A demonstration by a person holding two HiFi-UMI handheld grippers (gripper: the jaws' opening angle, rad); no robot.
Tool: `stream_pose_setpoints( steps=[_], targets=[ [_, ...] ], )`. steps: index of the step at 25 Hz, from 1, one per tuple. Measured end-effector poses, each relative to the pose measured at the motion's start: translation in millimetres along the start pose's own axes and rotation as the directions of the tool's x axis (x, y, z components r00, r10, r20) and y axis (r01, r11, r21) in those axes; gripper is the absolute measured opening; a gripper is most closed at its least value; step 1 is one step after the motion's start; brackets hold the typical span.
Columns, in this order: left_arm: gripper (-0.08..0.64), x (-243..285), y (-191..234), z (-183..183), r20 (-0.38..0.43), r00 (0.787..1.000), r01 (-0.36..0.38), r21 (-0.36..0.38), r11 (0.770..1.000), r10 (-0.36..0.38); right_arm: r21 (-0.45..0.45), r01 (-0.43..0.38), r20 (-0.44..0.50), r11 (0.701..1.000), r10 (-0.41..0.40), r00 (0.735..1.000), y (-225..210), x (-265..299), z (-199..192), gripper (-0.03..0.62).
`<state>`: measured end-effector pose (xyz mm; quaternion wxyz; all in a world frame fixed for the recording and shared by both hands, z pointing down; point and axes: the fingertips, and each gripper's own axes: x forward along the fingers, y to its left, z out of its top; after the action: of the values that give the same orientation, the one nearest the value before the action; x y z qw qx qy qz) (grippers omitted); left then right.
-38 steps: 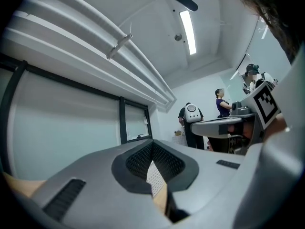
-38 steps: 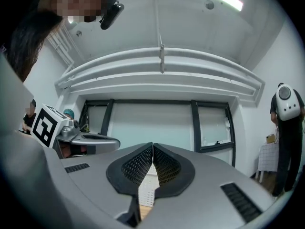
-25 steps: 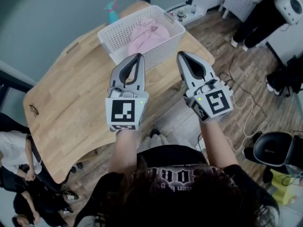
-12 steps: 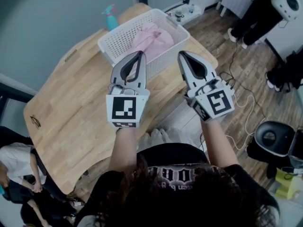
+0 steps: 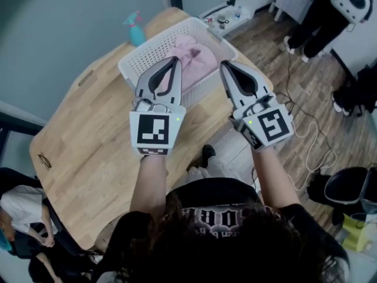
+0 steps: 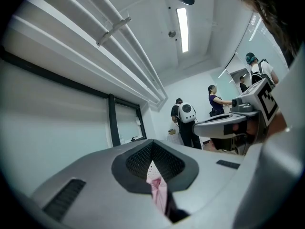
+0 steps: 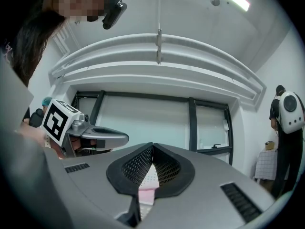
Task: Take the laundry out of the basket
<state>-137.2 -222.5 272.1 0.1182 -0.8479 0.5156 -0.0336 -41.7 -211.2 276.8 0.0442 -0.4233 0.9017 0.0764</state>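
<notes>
Laundry (image 5: 194, 61), a pink bundle, lies inside the white lattice basket (image 5: 136, 63) at the far end of the wooden table (image 5: 88, 128), at about 12 o'clock from where you stand. Off the basket's far left corner, at about 10 o'clock from it, a teal spray bottle (image 5: 134, 28) stands upright on the tabletop.

Your left gripper (image 5: 174, 61) hovers at about 6 o'clock from the laundry, its tips over the basket's near wall. Its jaws are pressed together with nothing clamped between them. In the left gripper view a sliver of pink shows through the gap behind the meeting tips (image 6: 152, 143), which looks to be the cloth lying beyond rather than anything caught, though that view is tight.

Your right gripper (image 5: 224, 65) hovers just beside the basket's near right corner, at about 4 o'clock from the laundry. Its jaws are likewise closed tip to tip and empty, with basket lattice and pink showing through the opening.

At 2 o'clock, a person in black (image 5: 318, 16) stands on the wooden floor (image 5: 306, 99).
</notes>
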Motion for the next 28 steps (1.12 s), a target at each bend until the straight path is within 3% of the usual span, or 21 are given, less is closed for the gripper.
stream_pose_setpoints(
  steps=[15, 19, 28],
  targets=[
    [-0.001, 79.5, 22.8, -24.9, -0.065, 0.996, 0.055, 0.013, 0.998, -0.054, 0.014, -0.045, 0.0, 0.999, 0.045, 0.999, -54.1, 50.3, -12.7, 0.028],
    [-0.001, 98.7, 22.2, -40.2, -0.109, 0.986, 0.125, 0.01, 0.992, -0.123, 0.047, -0.043, -0.006, 0.998, 0.044, 0.999, -67.8, 56.8, -13.0, 0.028],
    [-0.002, 126.9, 20.8, -86.5, -0.209, 0.957, 0.211, 0.033, 0.977, -0.199, 0.075, -0.04, -0.029, 0.996, 0.042, 0.999, -87.5, 71.4, -23.8, 0.028]
  ],
)
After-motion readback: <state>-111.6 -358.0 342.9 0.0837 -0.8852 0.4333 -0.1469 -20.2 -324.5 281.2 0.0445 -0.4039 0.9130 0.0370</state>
